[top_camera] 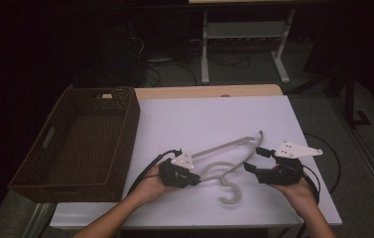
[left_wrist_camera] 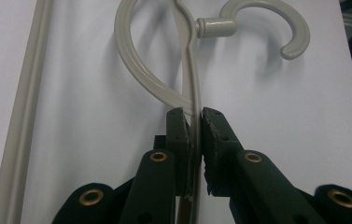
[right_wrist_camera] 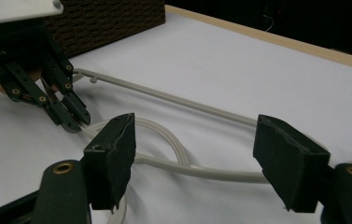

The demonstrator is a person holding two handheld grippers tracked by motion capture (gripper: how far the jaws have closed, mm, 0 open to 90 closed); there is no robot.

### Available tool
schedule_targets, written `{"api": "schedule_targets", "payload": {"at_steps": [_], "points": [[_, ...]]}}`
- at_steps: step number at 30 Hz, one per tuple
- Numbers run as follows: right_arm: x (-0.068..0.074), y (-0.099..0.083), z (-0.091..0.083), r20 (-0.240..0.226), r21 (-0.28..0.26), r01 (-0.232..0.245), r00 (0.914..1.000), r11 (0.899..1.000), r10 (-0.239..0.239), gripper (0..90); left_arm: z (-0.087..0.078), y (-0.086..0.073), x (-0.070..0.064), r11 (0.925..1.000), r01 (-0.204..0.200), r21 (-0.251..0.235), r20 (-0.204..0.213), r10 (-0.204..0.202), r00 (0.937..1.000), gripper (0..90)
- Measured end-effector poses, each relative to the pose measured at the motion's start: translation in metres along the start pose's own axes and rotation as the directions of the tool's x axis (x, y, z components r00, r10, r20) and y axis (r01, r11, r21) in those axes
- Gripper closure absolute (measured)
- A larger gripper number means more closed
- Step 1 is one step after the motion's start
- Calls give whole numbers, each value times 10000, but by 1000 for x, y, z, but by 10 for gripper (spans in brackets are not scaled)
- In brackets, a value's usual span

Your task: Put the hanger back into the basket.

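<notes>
Basket [top_camera: 80, 144] left of hanger [top_camera: 226, 163]

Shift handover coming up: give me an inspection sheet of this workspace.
Surface: white table top, wooden edge at the far side.
Job's things: pale plastic hanger lying flat.
Clutter: empty dark wicker basket at the left.
Grippers: left gripper shut on the hanger's arm; right gripper open, fingers either side of the hanger.
Cables: black cable trails from the left gripper.
Surroundings: dark room, white table frame behind.
</notes>
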State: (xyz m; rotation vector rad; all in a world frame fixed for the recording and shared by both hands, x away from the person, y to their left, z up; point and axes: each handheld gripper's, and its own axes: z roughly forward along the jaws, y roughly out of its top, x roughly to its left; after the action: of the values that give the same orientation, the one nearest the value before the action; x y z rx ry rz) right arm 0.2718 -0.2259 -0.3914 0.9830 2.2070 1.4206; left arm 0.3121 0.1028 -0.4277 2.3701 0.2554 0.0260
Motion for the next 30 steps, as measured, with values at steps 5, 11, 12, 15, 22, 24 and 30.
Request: {"api": "schedule_targets", "payload": {"at_steps": [5, 11, 12, 15, 22, 24, 30], "points": [[-1, 0, -2, 122, -101, -47, 9999, 9999, 49, 293, -8, 5, -1, 9997, 11, -235, -66, -13, 10000, 828], [-3, 2, -6, 302, -432, -88, 9995, 9990, 101, 288, -21, 10, 0, 9984, 278, -483, -130, -285, 9995, 827], [-3, 2, -7, 306, -473, -154, 9994, 9988, 169, 288, -24, 11, 1, 9980, 339, -524, -117, -345, 9993, 827], [-4, 3, -9, 375, -604, -156, 9991, 9980, 179, 286, -33, 14, 1, 9973, 419, -601, -252, -435, 9987, 826], [-6, 4, -12, 483, -753, -234, 9985, 9969, 270, 285, -56, 19, 2, 9947, 515, -892, -608, -571, 9965, 830], [-6, 4, -12, 502, -768, -227, 9984, 9968, 266, 285, -59, 20, 4, 9948, 521, -875, -691, -582, 9959, 831], [-7, 4, -13, 554, -826, -217, 9981, 9963, 263, 286, -69, 21, 7, 9911, 602, -1186, -851, -705, 9939, 833]]}}
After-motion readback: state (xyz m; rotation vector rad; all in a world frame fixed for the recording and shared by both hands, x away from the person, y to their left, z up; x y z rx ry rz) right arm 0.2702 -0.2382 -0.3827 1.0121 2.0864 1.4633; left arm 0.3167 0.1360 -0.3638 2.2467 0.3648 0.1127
